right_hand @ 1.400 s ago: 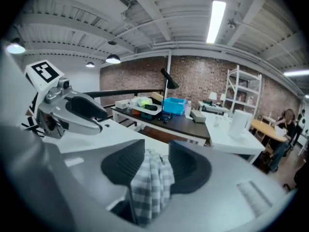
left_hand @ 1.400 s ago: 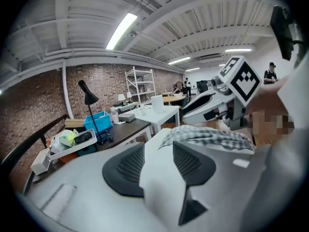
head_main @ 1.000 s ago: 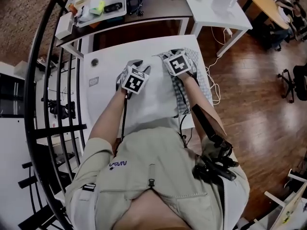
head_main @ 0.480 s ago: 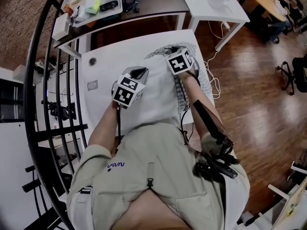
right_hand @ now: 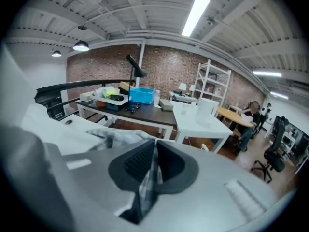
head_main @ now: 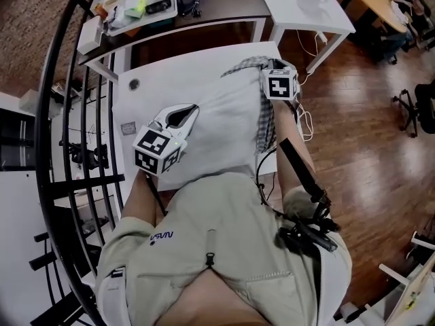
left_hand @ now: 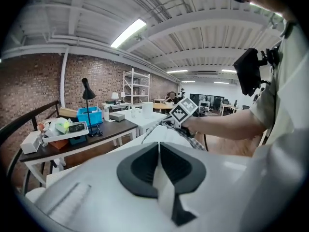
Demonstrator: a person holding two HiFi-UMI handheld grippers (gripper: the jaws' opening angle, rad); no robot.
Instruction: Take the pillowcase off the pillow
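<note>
The person's left forearm is angling out over the near left edge of the white table [head_main: 153, 80]. The left gripper [left_hand: 158, 148] is tipping slightly downward and pinching a fold of the white pillow [head_main: 224, 124] tight between its jaws. The pillow is lying across the table's middle. Farther off, the right arm is stretching straight toward the far right corner. There the right gripper [right_hand: 154, 148], its jaws just having been closing, is clamping the checked pillowcase [head_main: 267, 117], which is hanging bunched along the pillow's right side.
</note>
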